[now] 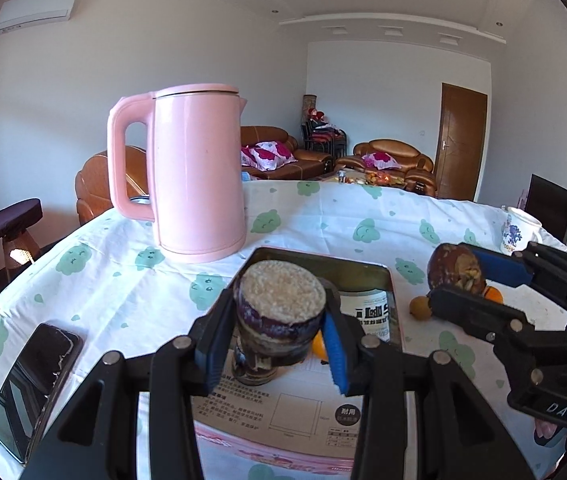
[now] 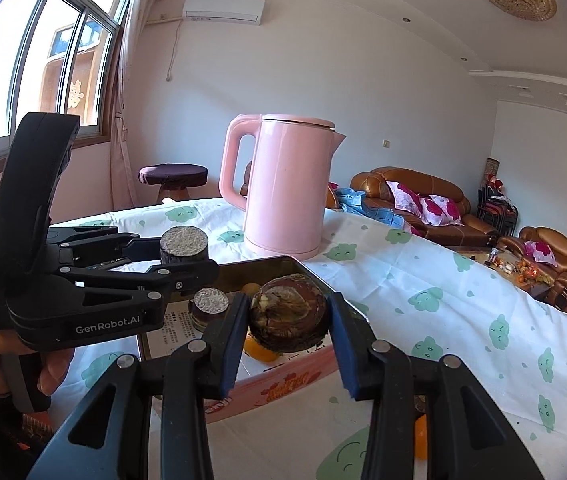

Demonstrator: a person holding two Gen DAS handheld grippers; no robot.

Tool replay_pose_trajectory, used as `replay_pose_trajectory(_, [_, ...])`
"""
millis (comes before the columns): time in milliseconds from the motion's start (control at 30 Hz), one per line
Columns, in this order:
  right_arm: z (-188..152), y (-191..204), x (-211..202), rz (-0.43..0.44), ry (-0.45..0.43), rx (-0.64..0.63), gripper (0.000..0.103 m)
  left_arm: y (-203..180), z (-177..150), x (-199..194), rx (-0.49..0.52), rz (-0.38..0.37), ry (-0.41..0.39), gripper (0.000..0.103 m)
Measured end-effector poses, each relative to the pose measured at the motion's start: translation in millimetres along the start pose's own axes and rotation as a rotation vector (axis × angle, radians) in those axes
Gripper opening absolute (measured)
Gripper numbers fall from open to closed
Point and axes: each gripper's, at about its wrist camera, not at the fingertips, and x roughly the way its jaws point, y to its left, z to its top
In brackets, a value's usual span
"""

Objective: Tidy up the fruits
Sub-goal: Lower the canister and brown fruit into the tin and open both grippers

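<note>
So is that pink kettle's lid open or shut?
Shut: the pink kettle stands upright on the table with its lid lying flat on the rim.

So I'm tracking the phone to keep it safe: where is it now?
In the left wrist view, the black phone lies flat on the tablecloth at the lower left, left of the left gripper and nearer than the pink kettle.

My left wrist view looks low across the counter (image 1: 131, 280), close on the pink kettle (image 1: 197, 172); my right wrist view faces it from the right, sharing kettle (image 2: 287, 184) and tray (image 2: 283, 384).
</note>
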Motion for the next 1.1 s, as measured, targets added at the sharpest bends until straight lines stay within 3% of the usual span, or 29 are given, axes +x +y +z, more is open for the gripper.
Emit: replay_pose_trajectory(1100, [-7.2,28.4,58.9,0.109,0.190,-0.023,0.042,17.0,-16.3,27.2,0.009,0.040,0.131,0.043])
